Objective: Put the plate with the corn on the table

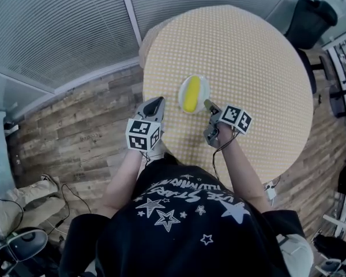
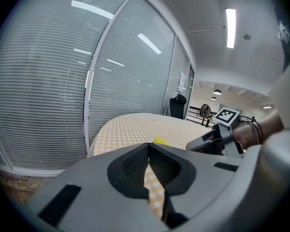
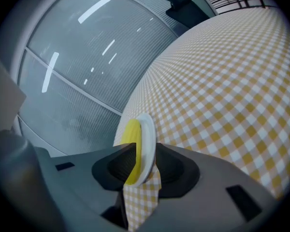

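Observation:
A small white plate (image 1: 200, 88) with a yellow corn cob (image 1: 190, 94) on it is over the near left part of the round table (image 1: 248, 56), which has a yellow checked cloth. My right gripper (image 1: 209, 105) is at the plate's near right rim and is shut on it. In the right gripper view the plate (image 3: 148, 132) and corn (image 3: 132, 135) stand edge-on between the jaws of the right gripper (image 3: 144, 159). My left gripper (image 1: 156, 104) hovers at the table's near left edge, left of the plate, shut and holding nothing. In the left gripper view (image 2: 148, 152) only a bit of corn (image 2: 160, 140) shows.
A black chair (image 1: 311, 17) stands beyond the table at the far right. Windows with blinds (image 1: 57, 27) run along the left, over a wooden floor (image 1: 75, 120). Cables and gear (image 1: 23, 212) lie on the floor at the near left.

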`<state>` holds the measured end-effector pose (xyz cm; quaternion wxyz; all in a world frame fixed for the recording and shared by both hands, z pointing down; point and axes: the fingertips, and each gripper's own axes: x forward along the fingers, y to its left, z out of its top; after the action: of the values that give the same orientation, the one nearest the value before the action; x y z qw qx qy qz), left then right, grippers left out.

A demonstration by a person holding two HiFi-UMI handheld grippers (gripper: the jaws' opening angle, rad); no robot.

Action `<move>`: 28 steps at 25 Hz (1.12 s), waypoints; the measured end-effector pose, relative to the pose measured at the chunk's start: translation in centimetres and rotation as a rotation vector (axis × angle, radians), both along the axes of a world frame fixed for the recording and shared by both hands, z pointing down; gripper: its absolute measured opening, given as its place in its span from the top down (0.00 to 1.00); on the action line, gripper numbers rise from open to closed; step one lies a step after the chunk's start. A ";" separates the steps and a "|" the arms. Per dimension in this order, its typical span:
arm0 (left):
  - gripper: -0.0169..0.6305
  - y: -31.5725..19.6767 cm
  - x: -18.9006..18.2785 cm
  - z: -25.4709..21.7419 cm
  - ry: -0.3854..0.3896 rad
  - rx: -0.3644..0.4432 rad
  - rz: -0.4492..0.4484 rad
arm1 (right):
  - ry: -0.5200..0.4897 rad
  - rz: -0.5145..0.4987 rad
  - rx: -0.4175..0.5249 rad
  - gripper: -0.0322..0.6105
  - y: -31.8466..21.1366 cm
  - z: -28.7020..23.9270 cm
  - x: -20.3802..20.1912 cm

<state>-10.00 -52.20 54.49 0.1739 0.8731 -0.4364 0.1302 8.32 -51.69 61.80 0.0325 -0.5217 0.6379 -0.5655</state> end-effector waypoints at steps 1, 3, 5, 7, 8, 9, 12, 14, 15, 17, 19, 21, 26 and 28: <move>0.96 0.3 0.1 -0.2 -0.002 0.006 -0.001 | -0.016 0.022 0.037 0.75 0.1 -0.9 0.3; 0.96 1.1 0.3 -0.6 -0.005 0.013 -0.004 | -0.034 0.048 0.115 0.75 0.3 -2.9 0.8; 0.96 2.1 0.5 -1.2 -0.007 0.018 -0.006 | -0.011 0.051 0.194 0.75 0.7 -4.9 1.2; 0.96 3.4 0.8 -2.0 -0.006 0.028 -0.007 | 0.033 0.037 0.254 0.75 1.5 -6.4 1.8; 0.96 4.1 0.9 -2.4 -0.007 0.035 -0.008 | 0.048 0.025 0.275 0.75 1.9 -7.0 1.9; 0.96 4.7 0.9 -2.7 -0.010 0.042 -0.009 | 0.048 0.011 0.292 0.76 2.5 -7.6 1.8; 0.96 6.3 0.6 -3.4 -0.026 0.060 -0.024 | 0.004 -0.030 0.348 0.76 4.7 -9.4 0.9; 0.96 7.7 0.6 -4.1 -0.026 0.070 -0.039 | 0.018 -0.072 0.389 0.76 6.5 -10.5 0.5; 0.96 8.5 0.7 -4.5 -0.022 0.077 -0.046 | 0.039 -0.100 0.406 0.76 7.6 -10.9 0.4; 0.96 10.3 1.2 -5.1 -0.015 0.087 -0.055 | 0.082 -0.154 0.432 0.76 10.0 -11.3 0.4; 0.96 12.1 2.1 -5.6 -0.010 0.091 -0.048 | 0.114 -0.187 0.449 0.76 12.5 -11.5 0.8; 0.96 14.3 3.4 -5.9 -0.006 0.095 -0.035 | 0.144 -0.210 0.464 0.76 15.1 -11.7 1.5; 0.96 20.0 5.7 -7.2 0.003 0.128 -0.031 | 0.183 -0.211 0.500 0.76 20.8 -12.3 3.9; 0.96 22.3 6.0 -7.4 0.008 0.123 -0.040 | 0.172 -0.207 0.513 0.76 22.9 -12.7 4.5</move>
<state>-4.02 -29.94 47.09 0.1244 0.8738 -0.4603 0.0959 12.85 -28.77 49.10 0.0512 -0.4746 0.8104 -0.3397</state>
